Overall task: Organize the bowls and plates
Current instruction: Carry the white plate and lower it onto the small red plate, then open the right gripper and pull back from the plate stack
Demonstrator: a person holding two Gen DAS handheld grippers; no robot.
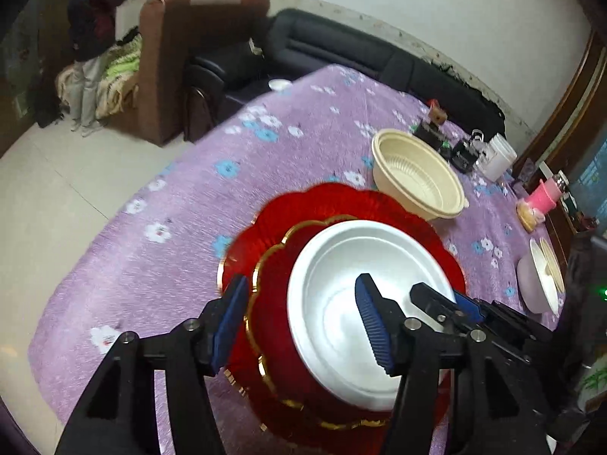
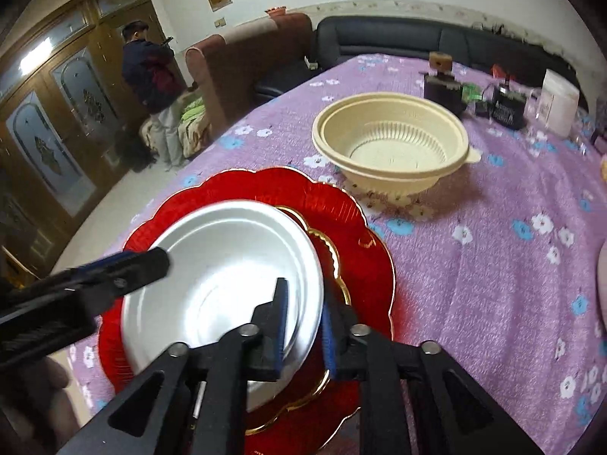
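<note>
A white bowl (image 1: 341, 303) sits over a stack of red plates with gold scalloped rims (image 1: 277, 220) on the purple flowered cloth. My left gripper (image 1: 299, 326) is open, one finger over the plate's left edge, the other over the bowl's inside. My right gripper (image 2: 303, 322) is shut on the white bowl's (image 2: 227, 265) near right rim, above the red plates (image 2: 341, 220); it also shows in the left wrist view (image 1: 447, 303). A cream ribbed bowl (image 2: 390, 144) stands further back, also in the left wrist view (image 1: 417, 174).
Small dark boxes (image 2: 504, 106) and a white tub (image 2: 557, 102) stand at the table's far side. A pale bowl stack (image 1: 538, 276) and a pink bottle (image 1: 542, 197) lie to the right. Sofas (image 2: 379, 41) and a standing person (image 2: 151, 72) are beyond the table.
</note>
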